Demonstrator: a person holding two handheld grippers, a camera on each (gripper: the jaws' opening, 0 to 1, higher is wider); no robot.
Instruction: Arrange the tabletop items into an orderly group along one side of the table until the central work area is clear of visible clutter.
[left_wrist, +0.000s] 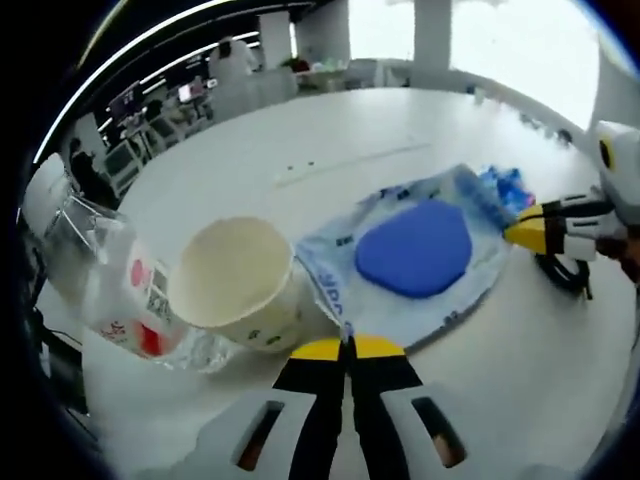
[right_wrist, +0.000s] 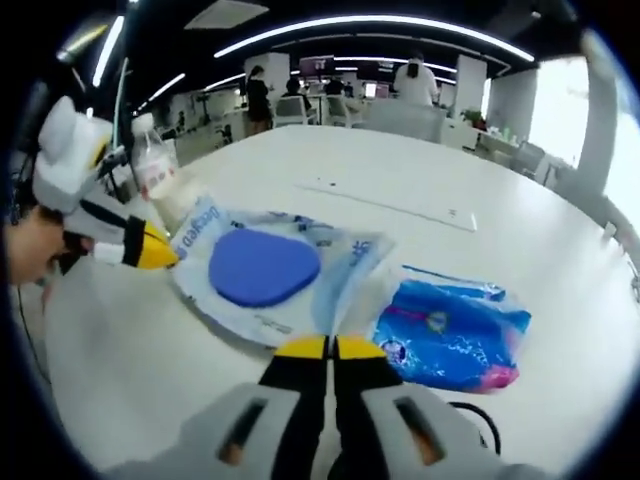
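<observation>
Cup (left_wrist: 240, 282) between bottle (left_wrist: 105, 285) and wipes pack (left_wrist: 410, 255).

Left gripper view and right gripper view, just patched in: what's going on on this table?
A person is working a round white table with two handheld grippers. The left gripper and right gripper have both jaws closed, tips at opposite edges of a clear plastic pack holding a blue oval pad; whether either pinches it is unclear. A cream paper cup lies on its side beside a clear plastic bottle with a red label. A blue and pink plastic packet lies near the right gripper. Nothing is grouped yet.
</observation>
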